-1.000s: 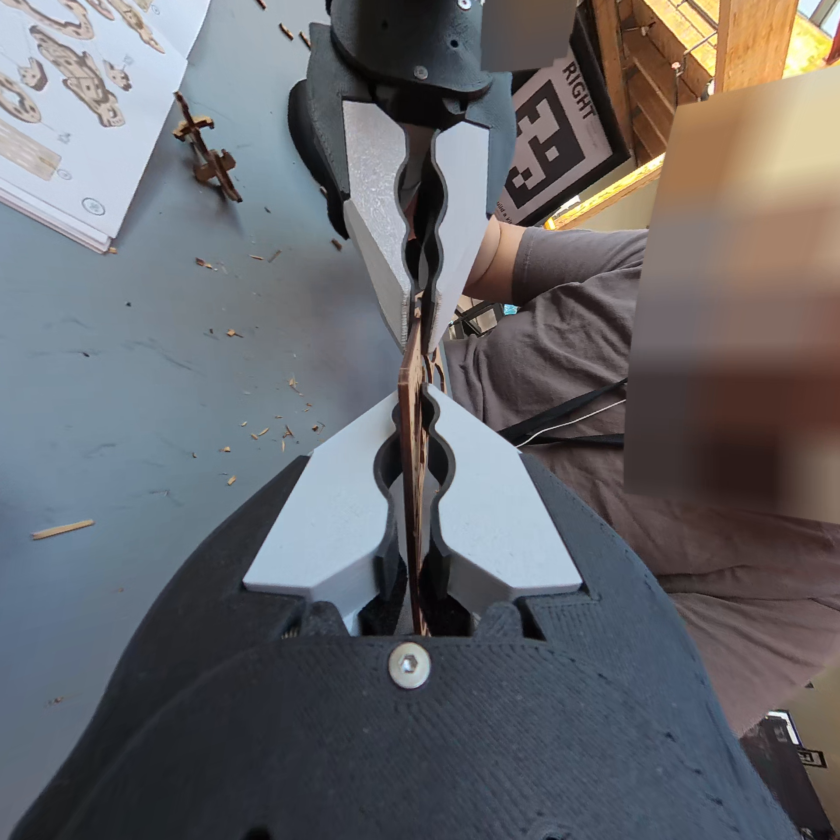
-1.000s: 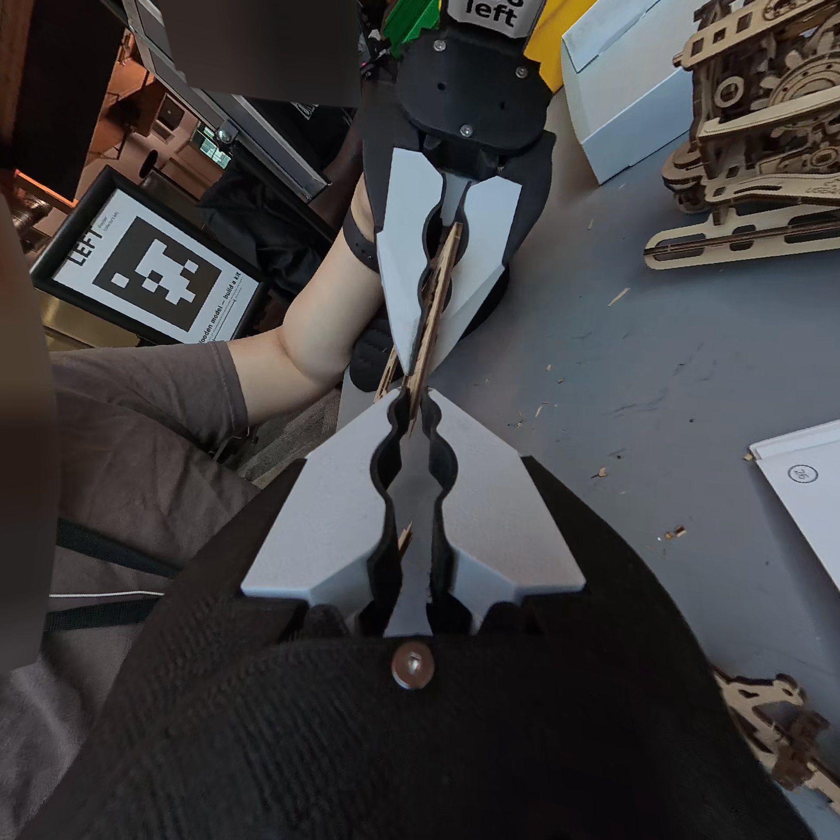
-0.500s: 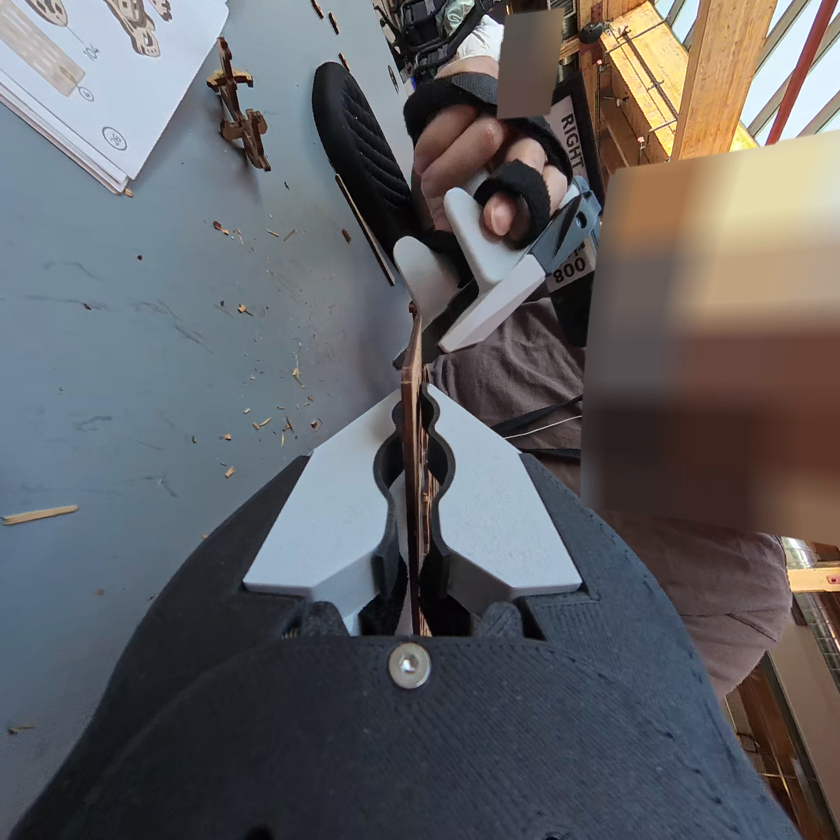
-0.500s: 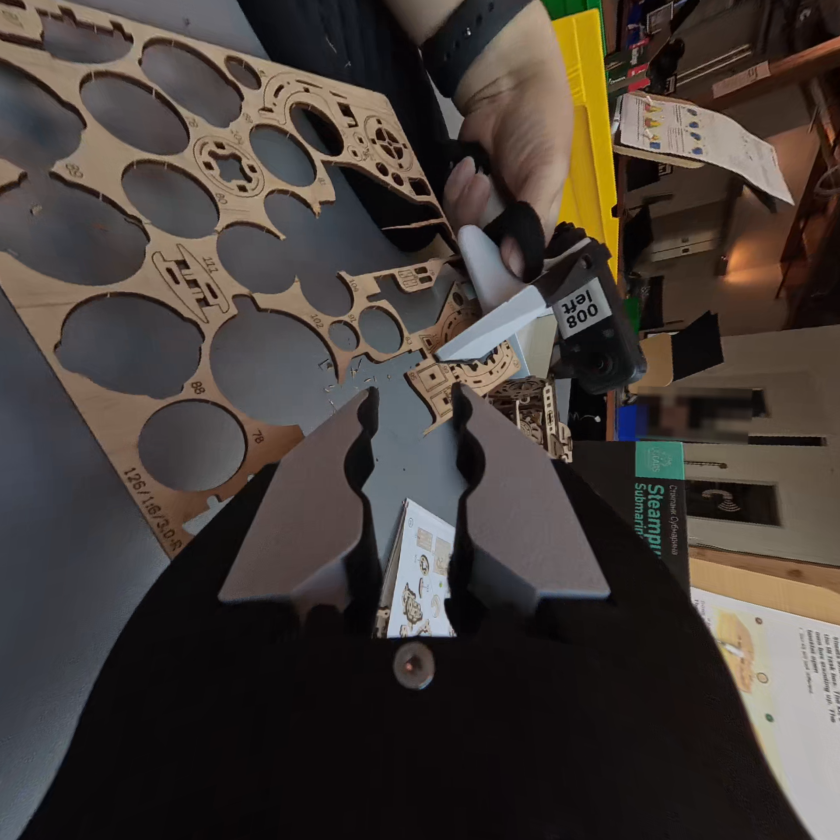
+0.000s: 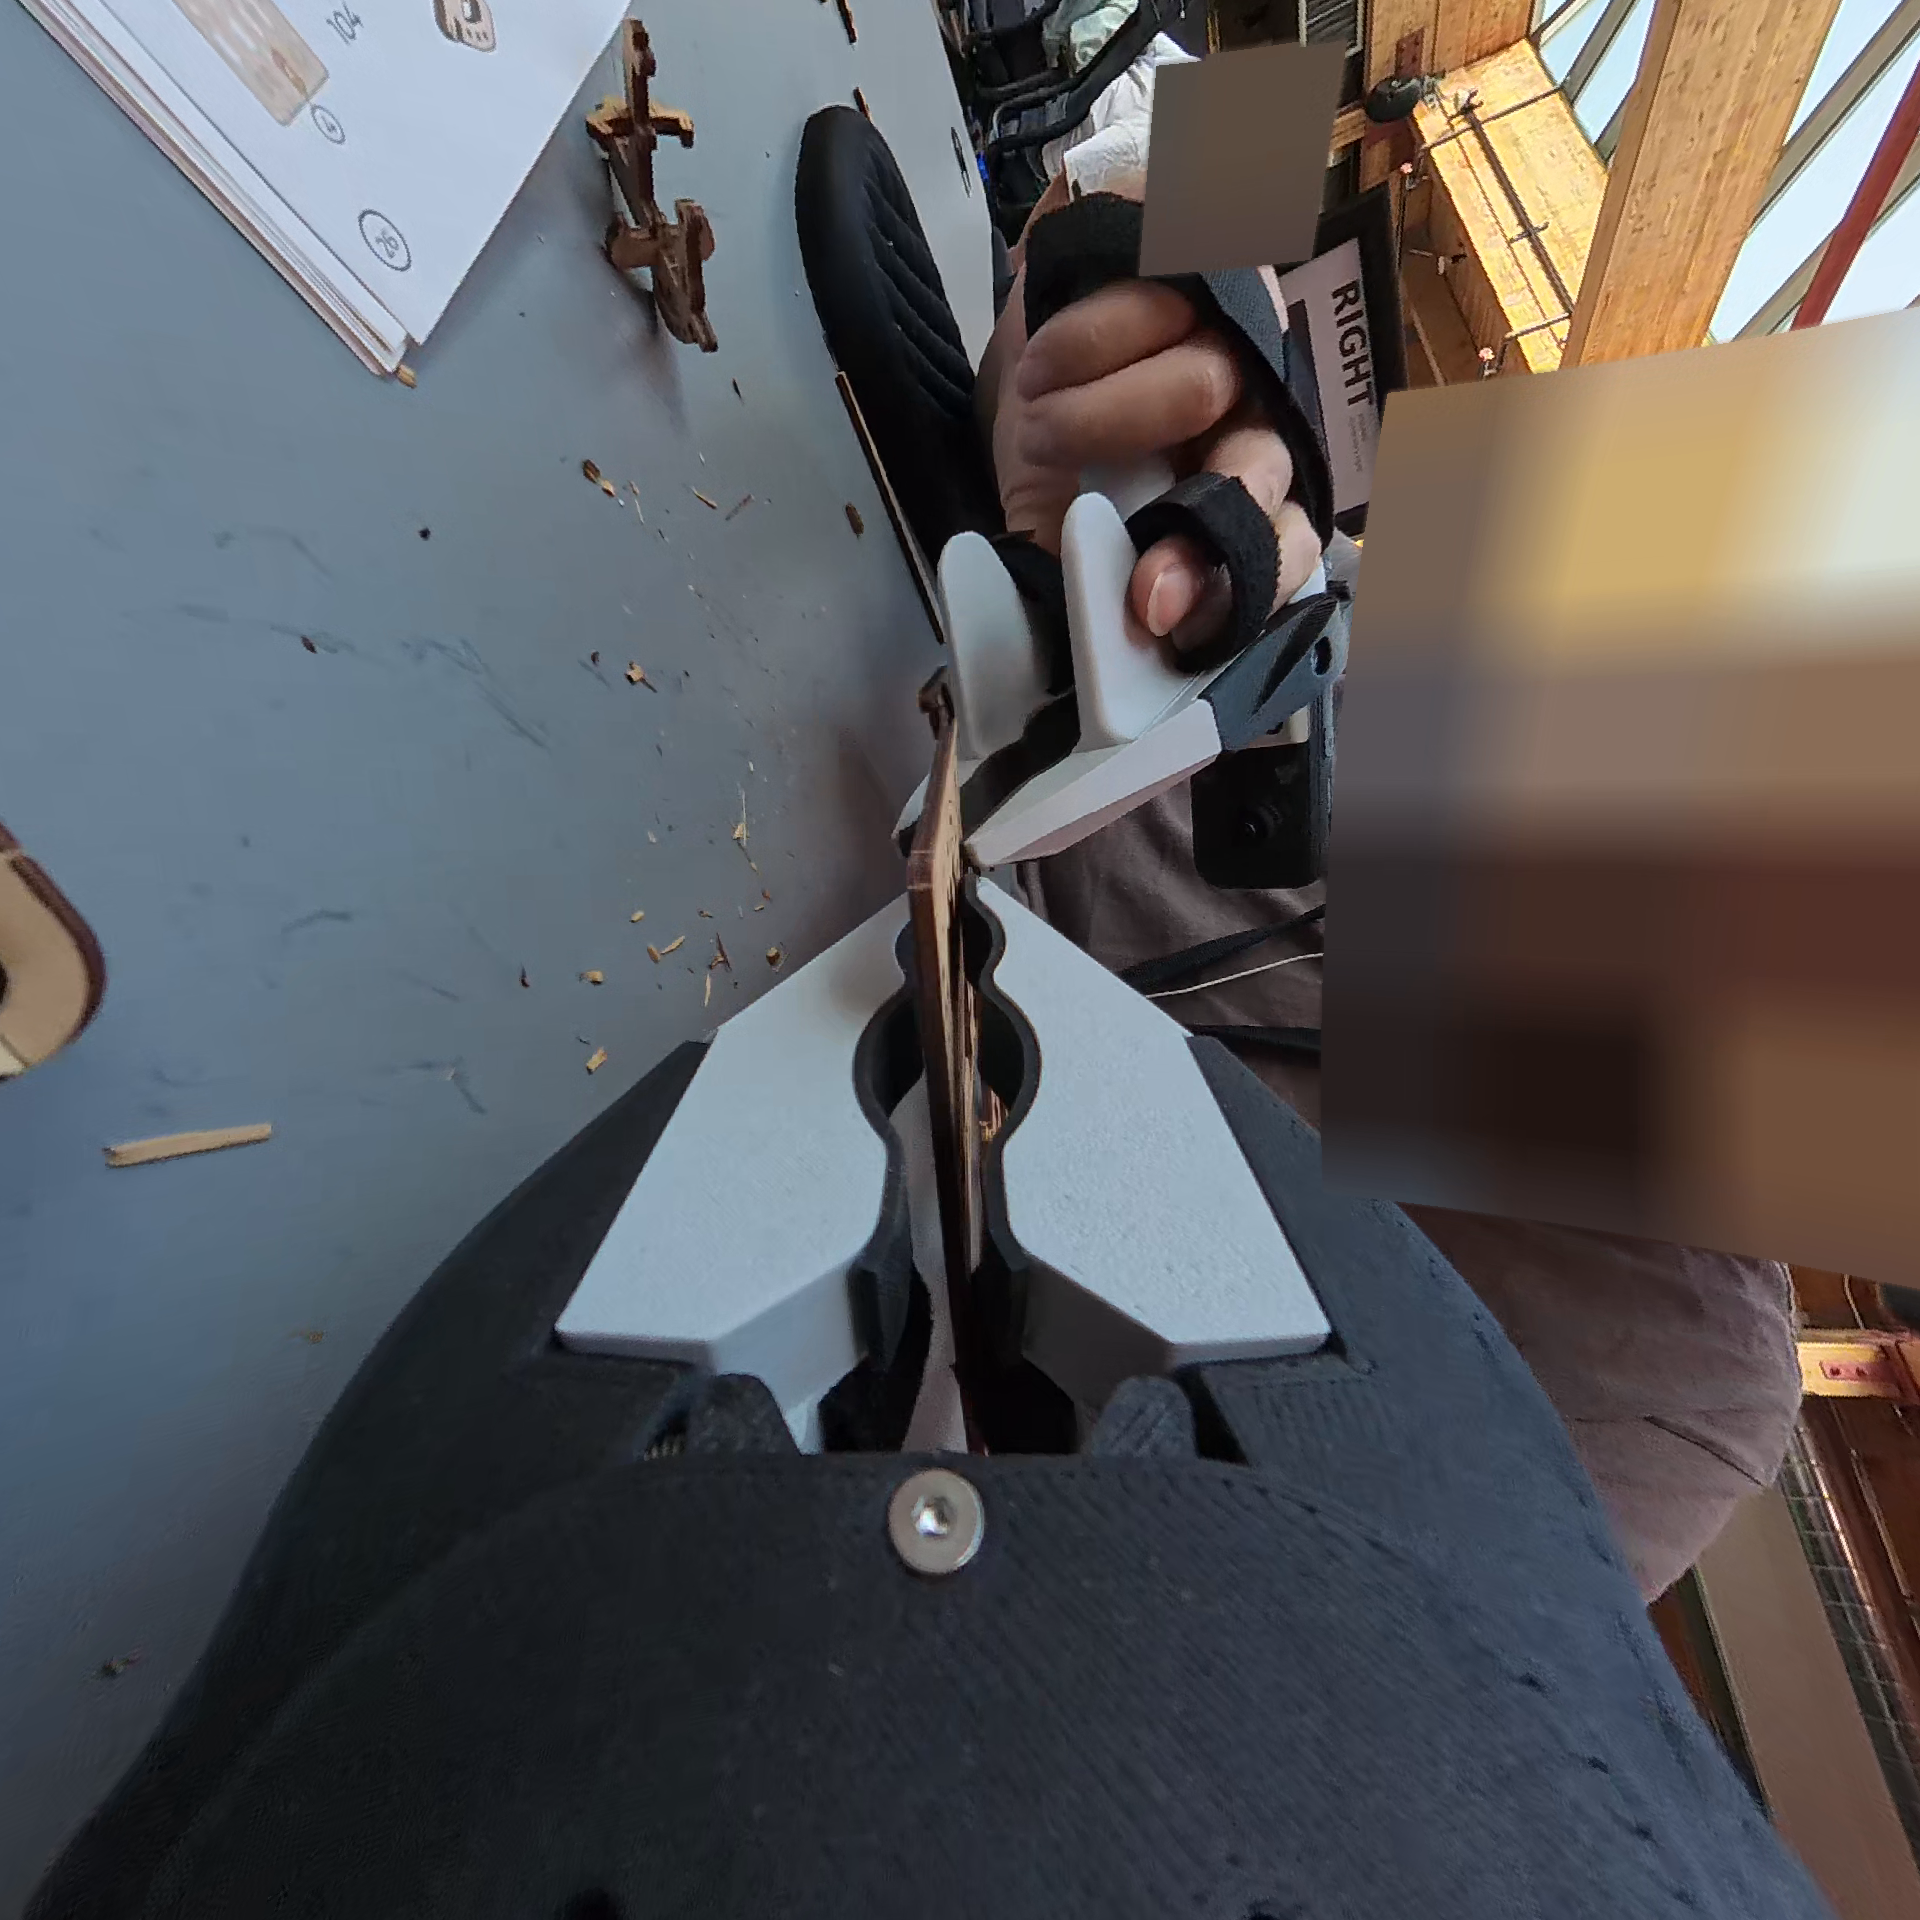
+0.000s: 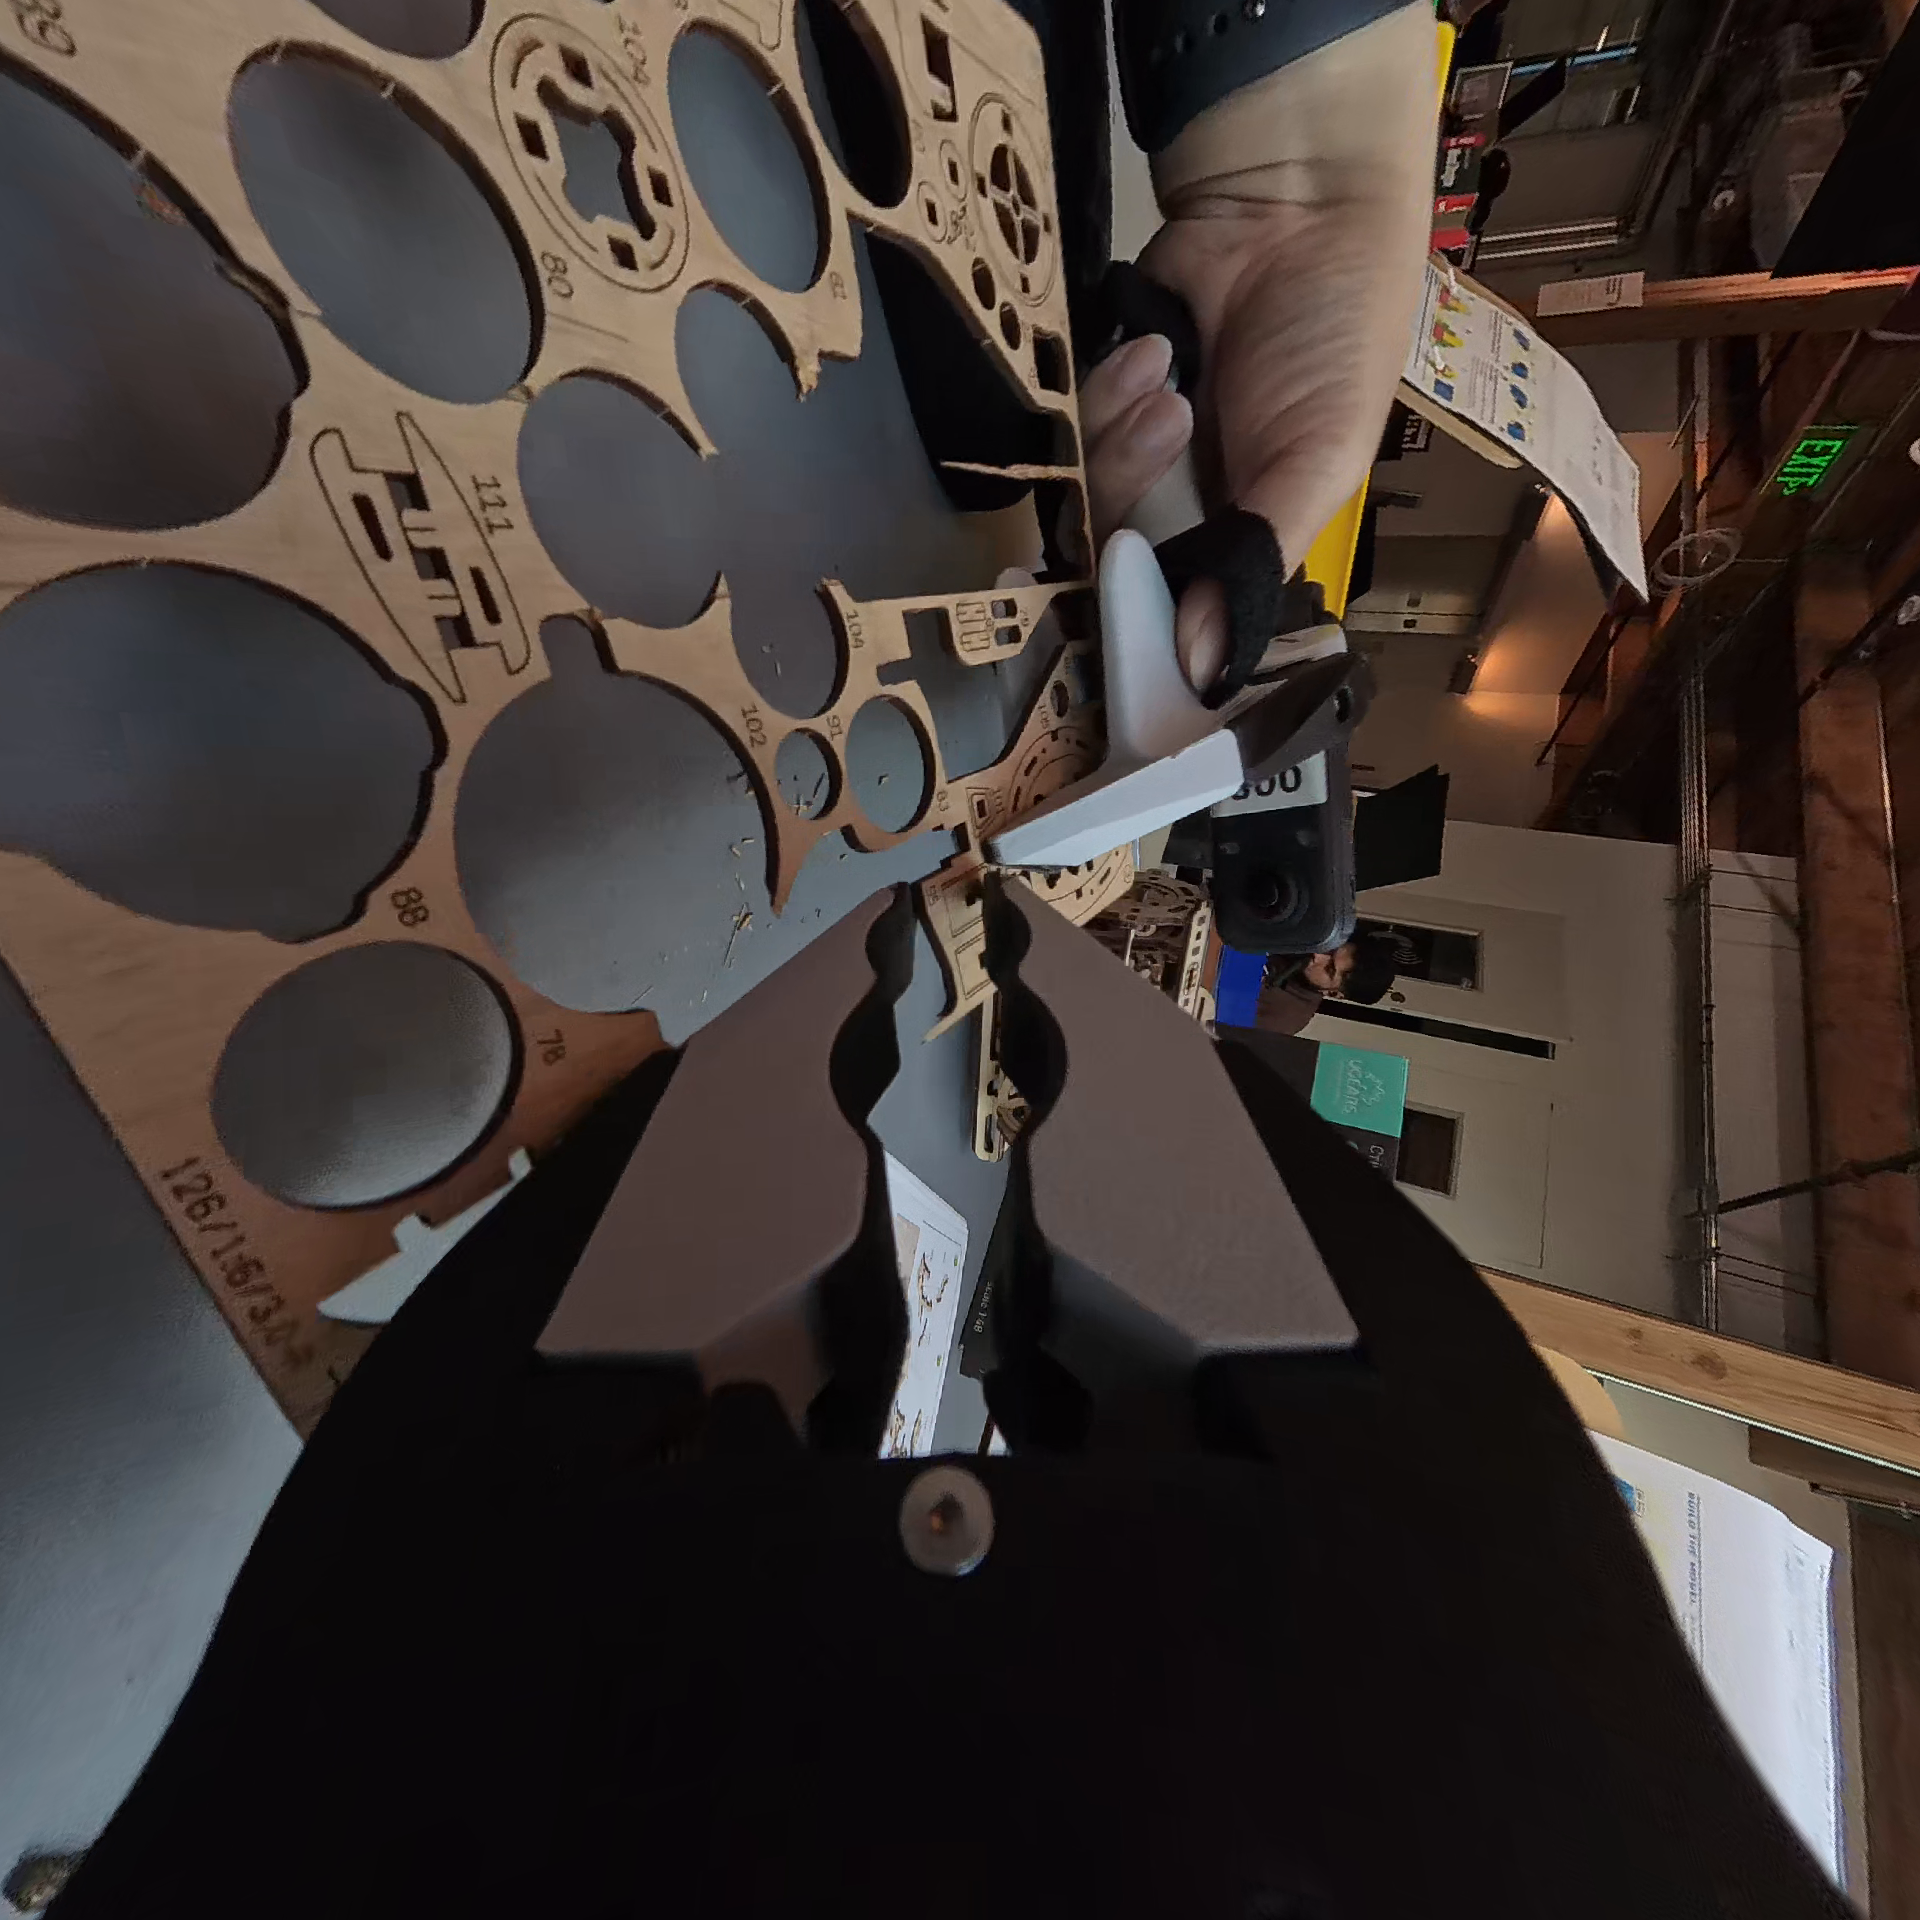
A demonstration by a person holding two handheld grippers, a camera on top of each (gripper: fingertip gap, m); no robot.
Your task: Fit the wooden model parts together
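The left gripper (image 5: 940,914) has its fingers clamped on a thin wooden part (image 5: 943,997), held edge-up, probably so its end is free for fitting. The right gripper (image 6: 948,899) comes at that end with fingers narrowly parted and empty. Beyond lie the punched-out plywood sheet (image 6: 239,613) bearing engraved part numbers and printed instruction pages (image 5: 343,156) on the grey counter (image 5: 312,727).

Both wrist cameras face each other closely, sharing the wooden part (image 5: 940,831).
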